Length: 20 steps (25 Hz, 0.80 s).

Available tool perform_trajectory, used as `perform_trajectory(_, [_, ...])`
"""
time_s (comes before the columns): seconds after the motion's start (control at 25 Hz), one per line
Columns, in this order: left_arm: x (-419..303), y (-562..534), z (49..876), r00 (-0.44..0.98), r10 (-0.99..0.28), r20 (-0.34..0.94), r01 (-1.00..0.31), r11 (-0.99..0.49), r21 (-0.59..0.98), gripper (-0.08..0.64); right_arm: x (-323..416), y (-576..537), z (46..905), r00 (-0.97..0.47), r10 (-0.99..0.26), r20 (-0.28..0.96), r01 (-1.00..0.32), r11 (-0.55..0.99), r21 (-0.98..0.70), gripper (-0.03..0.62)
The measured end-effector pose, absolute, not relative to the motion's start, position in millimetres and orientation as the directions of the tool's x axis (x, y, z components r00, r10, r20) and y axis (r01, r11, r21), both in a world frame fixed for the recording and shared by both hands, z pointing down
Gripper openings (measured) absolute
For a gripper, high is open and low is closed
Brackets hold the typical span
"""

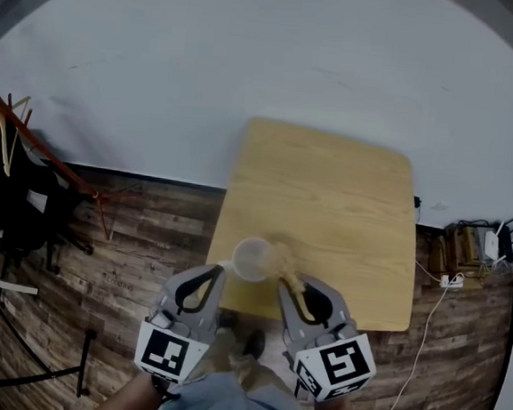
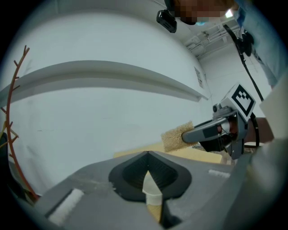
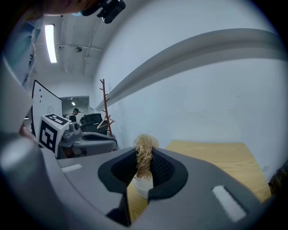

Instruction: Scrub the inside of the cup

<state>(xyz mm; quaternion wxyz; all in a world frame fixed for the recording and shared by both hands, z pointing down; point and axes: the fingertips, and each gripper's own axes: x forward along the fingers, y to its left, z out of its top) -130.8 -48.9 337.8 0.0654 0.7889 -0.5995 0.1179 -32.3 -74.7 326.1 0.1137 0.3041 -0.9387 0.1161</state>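
Observation:
A translucent white cup (image 1: 252,259) hangs over the front left part of the wooden table (image 1: 345,207). My left gripper (image 1: 222,268) is shut on its handle, which shows as a thin white strip (image 2: 151,187) between the jaws (image 2: 150,179). My right gripper (image 1: 284,278) is shut on a tan scouring pad (image 1: 281,257), which sits at the cup's right rim; whether it touches the cup I cannot tell. In the right gripper view the fibrous pad (image 3: 144,155) sticks up from the shut jaws (image 3: 144,168), with the white cup (image 3: 143,187) just beneath. The left gripper view shows the pad (image 2: 177,134) in the air.
The table stands against a pale wall (image 1: 252,56). A coat rack with hangers (image 1: 13,134) stands on the wooden floor at the left. Cables and a small router (image 1: 476,246) lie at the right. The person's feet (image 1: 249,342) are below the table's front edge.

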Motion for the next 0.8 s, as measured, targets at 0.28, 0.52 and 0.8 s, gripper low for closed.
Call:
perform_trajectory(0.28, [-155.9,-67.8,382.1,0.32,-0.905,0.279,-0.947,-0.317,0.057,0.02,-44.8,-83.5,353.1,-0.783,-0.519,0.342,-0.6,0.775,-0.198,0.064])
perform_trajectory(0.52, [-181.2,-75.5,431.0,0.425,-0.87,0.25,-0.905,-0.409,0.114,0.02,-56.6,-84.9,381.6,-0.774,-0.504,0.384,-0.605,0.768,-0.211,0.064])
perform_trajectory(0.8, [-188.1,-69.8,477.0,0.583,-0.783,0.214,-0.81,-0.581,0.08,0.021,-66.5,-85.7,417.2,-0.752,-0.484,0.448,-0.612,0.764,-0.203,0.064])
